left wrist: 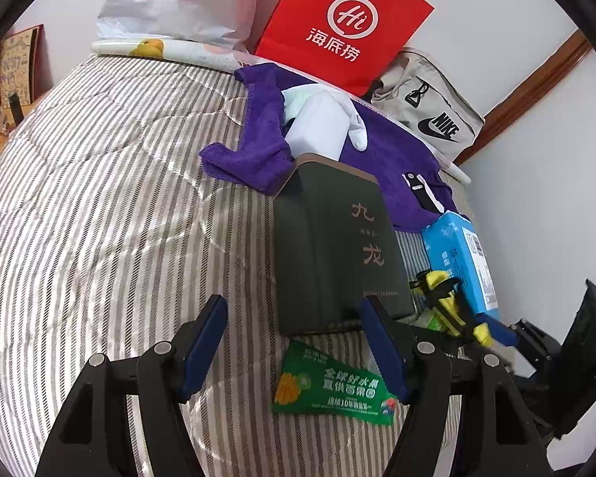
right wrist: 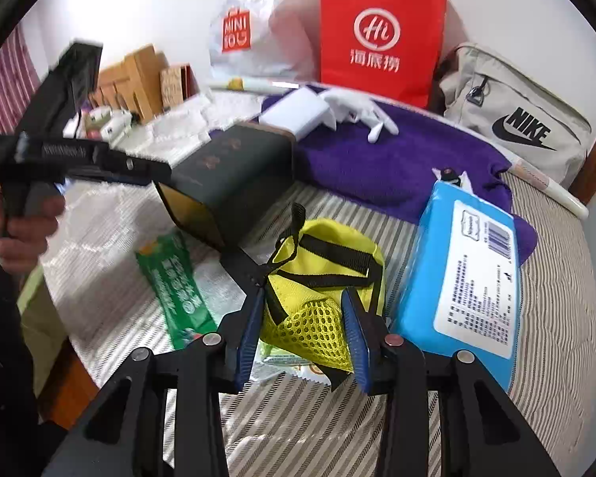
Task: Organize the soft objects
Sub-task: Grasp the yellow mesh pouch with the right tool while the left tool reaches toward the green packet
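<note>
The right gripper [right wrist: 304, 338] has its two blue pads on both sides of the yellow mesh pouch [right wrist: 322, 290], and the mesh looks squeezed between them, so I judge it is pinching the pouch. The pouch lies on the striped bedcover [right wrist: 556, 278], its black straps toward the dark green box [right wrist: 234, 175], and just beside the blue tissue pack [right wrist: 465, 278]. Behind them, a purple towel [right wrist: 385, 159] lies spread, with white socks [right wrist: 357, 113] on it.

The left gripper [left wrist: 294, 342] hangs spread and empty over the bedcover, above a green sachet [left wrist: 333, 385], with the near end of the green box between its fingertips but not touched.

The step in hand seems to be the grasp of the pouch. The next move calls for a firm hold before lifting, because the loose straps may drag against the box.
</note>
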Demonstrator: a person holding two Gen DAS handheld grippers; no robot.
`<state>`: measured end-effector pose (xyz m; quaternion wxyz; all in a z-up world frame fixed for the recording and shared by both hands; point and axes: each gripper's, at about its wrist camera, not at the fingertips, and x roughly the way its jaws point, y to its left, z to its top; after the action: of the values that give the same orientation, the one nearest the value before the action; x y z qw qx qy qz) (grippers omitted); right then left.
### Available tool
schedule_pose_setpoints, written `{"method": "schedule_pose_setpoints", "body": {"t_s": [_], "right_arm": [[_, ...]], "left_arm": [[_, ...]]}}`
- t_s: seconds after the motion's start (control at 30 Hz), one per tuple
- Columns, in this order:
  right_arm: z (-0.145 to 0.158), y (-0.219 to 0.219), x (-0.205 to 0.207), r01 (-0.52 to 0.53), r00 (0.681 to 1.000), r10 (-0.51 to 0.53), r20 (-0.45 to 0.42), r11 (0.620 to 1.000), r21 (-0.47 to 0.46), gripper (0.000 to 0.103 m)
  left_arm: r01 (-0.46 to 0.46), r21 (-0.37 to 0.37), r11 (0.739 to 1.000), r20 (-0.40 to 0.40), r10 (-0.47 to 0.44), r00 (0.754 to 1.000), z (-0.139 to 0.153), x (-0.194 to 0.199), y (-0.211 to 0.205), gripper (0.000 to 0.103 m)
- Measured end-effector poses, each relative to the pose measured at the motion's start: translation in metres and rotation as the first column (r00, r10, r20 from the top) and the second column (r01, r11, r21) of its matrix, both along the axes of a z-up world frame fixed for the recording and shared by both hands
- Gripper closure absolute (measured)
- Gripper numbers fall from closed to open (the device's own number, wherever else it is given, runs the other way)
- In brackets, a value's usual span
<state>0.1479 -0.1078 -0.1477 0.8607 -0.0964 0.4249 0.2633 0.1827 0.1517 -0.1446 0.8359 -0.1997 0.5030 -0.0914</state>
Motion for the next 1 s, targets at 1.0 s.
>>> {"method": "schedule_pose_setpoints", "body": {"t_s": [1.0], "right_arm": [[-0.009, -0.089, -0.102, 0.052, 0.994, -0.056, 0.094, 0.998, 0.047, 0.065]], "left_arm": [[-0.050, 0.153, 0.987, -0.072, 0.062, 0.996, -0.028, -0.048, -0.082, 0.035]]}}
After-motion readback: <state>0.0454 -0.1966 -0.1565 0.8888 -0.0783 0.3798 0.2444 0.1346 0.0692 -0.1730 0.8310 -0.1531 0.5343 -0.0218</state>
